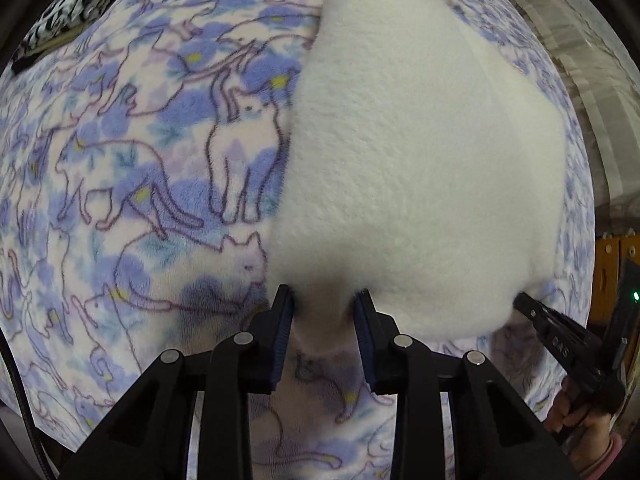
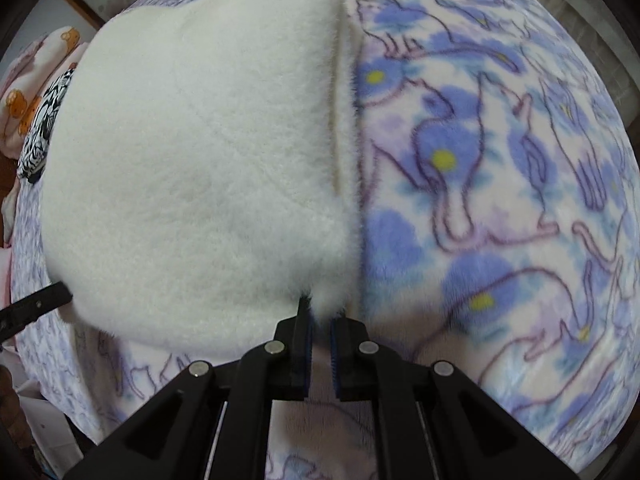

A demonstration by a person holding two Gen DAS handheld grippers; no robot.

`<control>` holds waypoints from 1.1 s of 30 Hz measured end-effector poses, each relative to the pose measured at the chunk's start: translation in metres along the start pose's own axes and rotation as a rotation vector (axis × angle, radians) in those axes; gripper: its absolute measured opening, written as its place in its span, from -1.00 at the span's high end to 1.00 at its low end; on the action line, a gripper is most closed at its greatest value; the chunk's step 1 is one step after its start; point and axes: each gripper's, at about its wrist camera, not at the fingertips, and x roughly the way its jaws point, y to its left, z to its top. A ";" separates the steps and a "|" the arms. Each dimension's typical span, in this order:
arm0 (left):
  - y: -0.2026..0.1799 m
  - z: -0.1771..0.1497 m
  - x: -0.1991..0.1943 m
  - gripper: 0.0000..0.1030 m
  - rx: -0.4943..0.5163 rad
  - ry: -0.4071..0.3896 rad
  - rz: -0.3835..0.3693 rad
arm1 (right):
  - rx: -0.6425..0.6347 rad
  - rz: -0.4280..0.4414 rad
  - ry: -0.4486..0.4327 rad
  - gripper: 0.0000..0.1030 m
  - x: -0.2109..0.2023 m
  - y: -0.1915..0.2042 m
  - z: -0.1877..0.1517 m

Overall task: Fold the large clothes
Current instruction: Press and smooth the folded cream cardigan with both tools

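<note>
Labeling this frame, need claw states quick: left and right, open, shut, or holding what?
Left claw: shut on the white fleece garment, near edge bunched between its pads.
Right claw: shut on the same garment's near corner.

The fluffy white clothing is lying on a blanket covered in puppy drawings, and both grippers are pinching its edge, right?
Not puppies. The blanket under the fluffy white clothing has cat drawings, clearest in the left wrist view. The rest holds: the left gripper and right gripper both pinch its edge.

left claw clamped, right claw pinched shut
</note>
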 end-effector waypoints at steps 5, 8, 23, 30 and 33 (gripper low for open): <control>0.009 0.005 0.013 0.37 -0.032 0.009 -0.023 | -0.027 0.000 -0.018 0.88 0.005 0.008 0.007; 0.005 -0.002 0.004 0.36 0.015 -0.025 -0.008 | -0.005 0.004 -0.033 0.85 0.001 0.011 0.008; -0.037 -0.039 -0.056 0.84 0.167 -0.086 -0.031 | -0.209 0.002 -0.372 0.76 -0.095 0.062 -0.049; -0.048 -0.009 -0.035 0.86 0.138 -0.077 -0.082 | -0.200 0.200 -0.360 1.00 -0.070 0.089 -0.027; -0.046 0.010 -0.023 0.86 0.118 -0.084 -0.106 | -0.118 0.246 -0.333 1.00 -0.045 0.092 -0.013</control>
